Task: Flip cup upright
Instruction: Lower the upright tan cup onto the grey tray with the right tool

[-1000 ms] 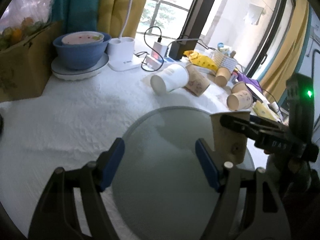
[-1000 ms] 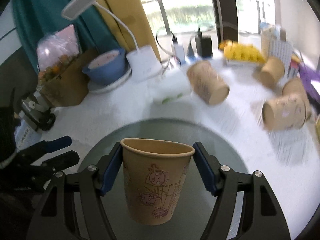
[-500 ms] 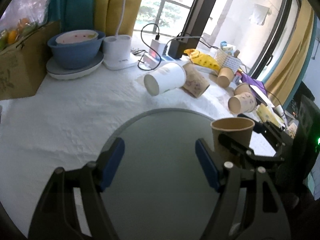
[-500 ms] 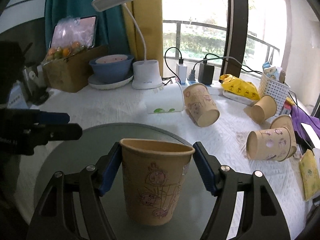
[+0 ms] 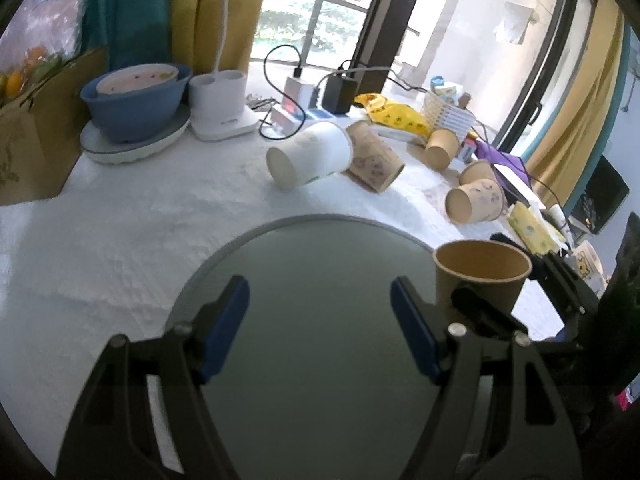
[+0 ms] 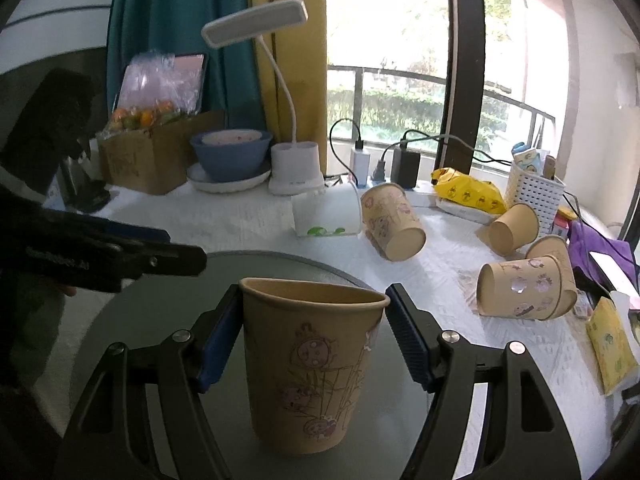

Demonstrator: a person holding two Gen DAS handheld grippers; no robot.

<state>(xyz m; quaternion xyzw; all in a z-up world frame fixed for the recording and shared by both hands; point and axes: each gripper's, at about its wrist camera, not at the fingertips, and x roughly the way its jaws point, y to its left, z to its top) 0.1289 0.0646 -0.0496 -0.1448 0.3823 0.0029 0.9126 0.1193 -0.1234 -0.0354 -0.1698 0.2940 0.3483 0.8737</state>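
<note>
A brown paper cup point(image 6: 312, 372) with a cartoon print stands upright, mouth up, on the round grey glass tray point(image 6: 132, 320). My right gripper point(image 6: 314, 344) is around the cup near its rim; the left pad touches it, and a small gap shows at the right pad. In the left wrist view the same cup point(image 5: 480, 276) stands at the tray's point(image 5: 312, 272) right edge with the right gripper's fingers on either side of it. My left gripper point(image 5: 320, 324) is open and empty above the tray's middle. It also shows in the right wrist view point(image 6: 160, 256).
Several paper cups lie on their sides on the white cloth: a white one point(image 5: 310, 156), a printed brown one point(image 5: 374, 160) and more at the right point(image 5: 474, 202). A blue bowl point(image 5: 136, 98), a lamp base point(image 5: 220, 108), chargers and a white basket point(image 5: 446, 110) stand behind.
The right gripper has lowered the cup onto the tray and a gap has opened at its right pad. The left gripper has drawn back and stayed open.
</note>
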